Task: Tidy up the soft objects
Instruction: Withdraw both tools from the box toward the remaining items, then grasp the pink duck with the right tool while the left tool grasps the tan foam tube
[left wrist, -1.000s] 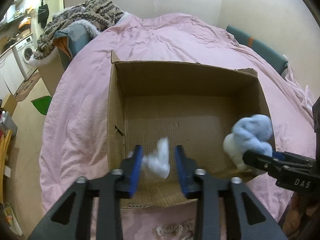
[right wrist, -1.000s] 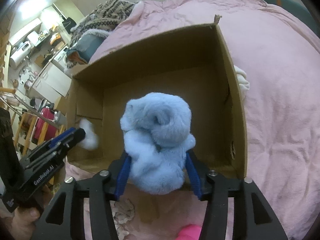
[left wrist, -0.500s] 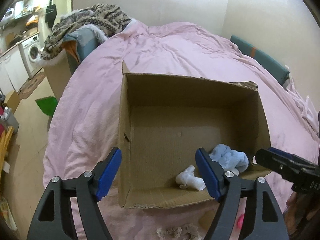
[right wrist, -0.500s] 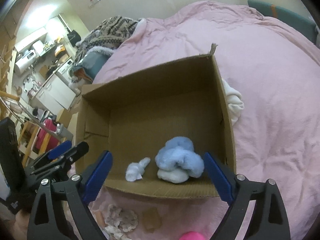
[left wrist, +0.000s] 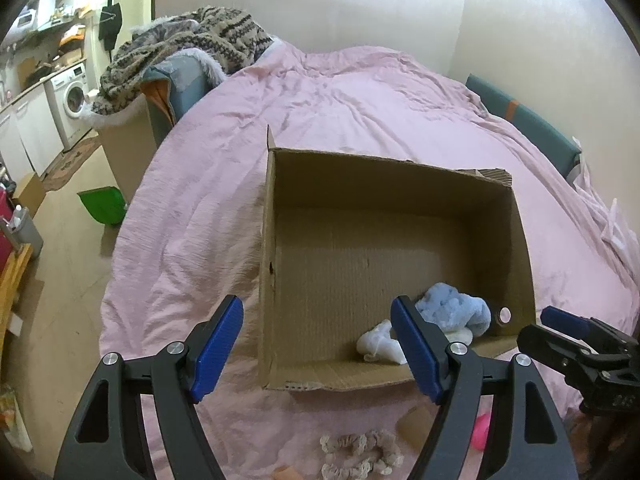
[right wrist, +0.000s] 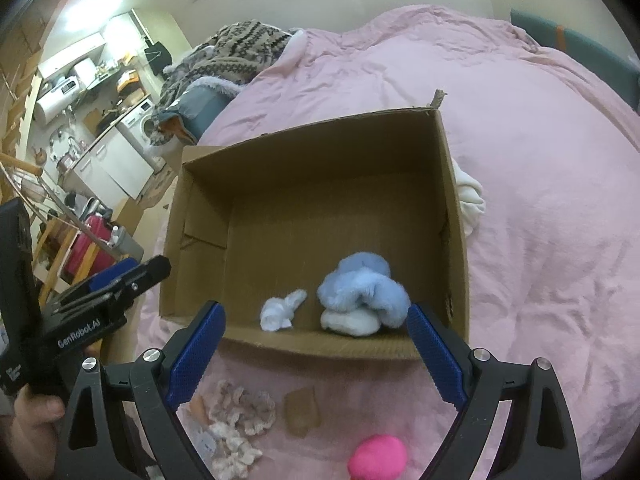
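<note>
An open cardboard box (left wrist: 276, 208) (right wrist: 452, 208) sits on the pink bed. A fluffy blue soft toy (left wrist: 452, 308) (right wrist: 360, 292) and a small white soft piece (left wrist: 376, 344) (right wrist: 280, 312) lie inside near its front wall. My left gripper (left wrist: 316, 352) is open and empty above the box's front left corner. My right gripper (right wrist: 316, 348) is open and empty above the front wall. On the bed in front of the box lie crocheted scrunchies (left wrist: 360, 452) (right wrist: 240, 408), a tan piece (right wrist: 302, 410) and a pink ball (right wrist: 376, 456).
The pink duvet (left wrist: 360, 92) covers the bed. A white cloth (right wrist: 470, 196) lies beside the box's right wall. A heap of patterned knitwear (left wrist: 188, 44) sits at the bed's far left. A green bin (left wrist: 102, 204) stands on the floor left of the bed.
Both grippers opened and dropped their loads: the blue toy and the white piece now lie in the box. Both grippers have pulled back and up from it.
</note>
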Tool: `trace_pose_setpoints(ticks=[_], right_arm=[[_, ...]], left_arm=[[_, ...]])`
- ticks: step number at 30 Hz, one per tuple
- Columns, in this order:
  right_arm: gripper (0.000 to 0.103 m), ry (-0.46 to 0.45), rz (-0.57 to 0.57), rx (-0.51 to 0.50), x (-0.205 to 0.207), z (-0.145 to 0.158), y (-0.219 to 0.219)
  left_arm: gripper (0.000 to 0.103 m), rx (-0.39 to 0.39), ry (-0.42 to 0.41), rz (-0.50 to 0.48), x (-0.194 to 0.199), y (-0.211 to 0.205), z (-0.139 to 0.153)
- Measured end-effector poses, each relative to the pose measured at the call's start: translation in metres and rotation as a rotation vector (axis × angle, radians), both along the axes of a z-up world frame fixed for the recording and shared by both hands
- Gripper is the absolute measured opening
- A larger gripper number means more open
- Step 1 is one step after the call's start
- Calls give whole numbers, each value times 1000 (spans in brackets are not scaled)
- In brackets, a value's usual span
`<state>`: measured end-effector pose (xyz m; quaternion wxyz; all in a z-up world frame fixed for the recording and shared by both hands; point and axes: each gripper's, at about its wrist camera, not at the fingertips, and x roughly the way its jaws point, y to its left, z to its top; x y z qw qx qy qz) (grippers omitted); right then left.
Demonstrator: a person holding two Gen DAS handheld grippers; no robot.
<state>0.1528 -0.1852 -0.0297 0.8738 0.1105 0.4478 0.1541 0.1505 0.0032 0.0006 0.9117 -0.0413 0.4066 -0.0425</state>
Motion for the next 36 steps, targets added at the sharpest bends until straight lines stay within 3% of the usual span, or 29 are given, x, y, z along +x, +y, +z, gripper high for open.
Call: trace_pose_setpoints(ticks=[7, 15, 24, 30, 36], right_arm=[[98, 4, -11, -45, -19, 2, -5], [98, 124, -32, -84, -32, -16, -11], [98, 346, -37, -32, -49, -54, -27], [98, 412, -104, 11, -50, -66, -41], [98, 468, -82, -53, -45, -81, -31]], left_arm=[[74, 28, -3, -20, -25, -1, 4], [74, 22, 29, -7, -53, 7, 4], [74, 1, 153, 40, -73, 18, -17], [74, -40, 243, 104, -69, 28, -39], [74, -78, 306, 166, -59, 40, -54]])
